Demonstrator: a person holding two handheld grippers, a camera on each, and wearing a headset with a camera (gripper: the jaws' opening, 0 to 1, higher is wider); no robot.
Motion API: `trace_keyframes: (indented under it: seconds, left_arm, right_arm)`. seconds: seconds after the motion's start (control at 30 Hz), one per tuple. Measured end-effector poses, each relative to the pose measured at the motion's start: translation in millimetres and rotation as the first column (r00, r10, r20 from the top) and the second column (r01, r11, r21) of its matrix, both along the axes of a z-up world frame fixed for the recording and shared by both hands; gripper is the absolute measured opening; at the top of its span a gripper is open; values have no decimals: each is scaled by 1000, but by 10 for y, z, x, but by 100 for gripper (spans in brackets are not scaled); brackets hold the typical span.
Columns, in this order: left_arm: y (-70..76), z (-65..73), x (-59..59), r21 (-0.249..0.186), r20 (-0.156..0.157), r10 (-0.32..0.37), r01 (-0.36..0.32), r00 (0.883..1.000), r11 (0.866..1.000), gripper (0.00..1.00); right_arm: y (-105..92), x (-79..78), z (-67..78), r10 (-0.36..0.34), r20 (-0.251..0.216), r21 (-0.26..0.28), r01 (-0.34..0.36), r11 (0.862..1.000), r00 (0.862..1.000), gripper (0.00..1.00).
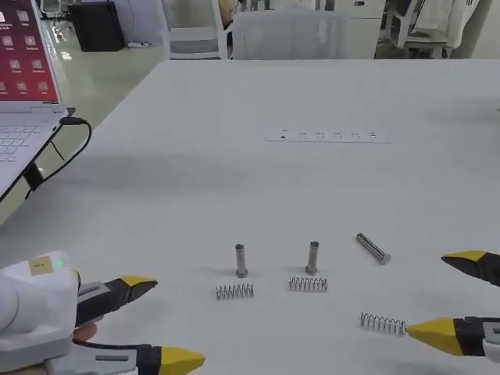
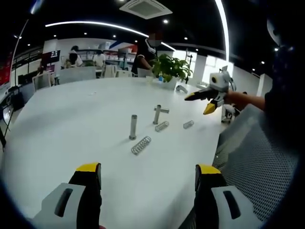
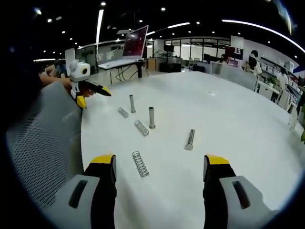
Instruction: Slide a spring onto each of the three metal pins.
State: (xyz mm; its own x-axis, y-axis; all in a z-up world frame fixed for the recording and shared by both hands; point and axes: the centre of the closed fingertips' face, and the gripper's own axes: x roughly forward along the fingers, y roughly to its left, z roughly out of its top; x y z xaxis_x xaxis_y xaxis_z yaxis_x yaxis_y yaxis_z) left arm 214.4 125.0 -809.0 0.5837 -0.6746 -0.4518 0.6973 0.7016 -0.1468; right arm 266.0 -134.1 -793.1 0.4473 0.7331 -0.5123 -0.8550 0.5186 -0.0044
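Two metal pins stand upright on the white table, one on the left (image 1: 240,260) and one in the middle (image 1: 312,257). A third pin (image 1: 373,248) lies on its side to the right. A spring lies in front of each: left spring (image 1: 234,291), middle spring (image 1: 308,284), right spring (image 1: 382,323). My left gripper (image 1: 168,322) is open at the near left, holding nothing. My right gripper (image 1: 432,295) is open at the near right, its lower tip just right of the right spring. In the right gripper view that spring (image 3: 139,163) lies just ahead of the open jaws (image 3: 160,161).
An open laptop (image 1: 19,86) with a black cable (image 1: 74,148) sits at the table's far left. A flush socket strip (image 1: 326,136) is set into the tabletop further back. A grey chair (image 1: 289,35) stands behind the far edge.
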Motion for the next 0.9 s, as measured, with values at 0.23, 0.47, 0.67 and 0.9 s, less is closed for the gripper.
trace_keyframes:
  seconds: [0.23,0.47,0.67,0.9]
  left_arm:
    - [-2,15,4,-4,5,3,-3,1000,1000,77]
    - [-1,31,8,-8,11,5,-5,1000,1000,77]
    - [-7,37,4,-11,13,5,-4,1000,1000,77]
    - [-1,44,6,-13,16,6,-5,1000,1000,77]
  right_arm:
    - [64,128,69,8,21,-12,-8,1000,1000,73]
    - [110,255,117,10,35,-34,-9,999,999,71]
    - [151,350,153,18,46,-59,-15,998,999,69]
    - [229,500,210,40,68,-89,-34,995,997,65]
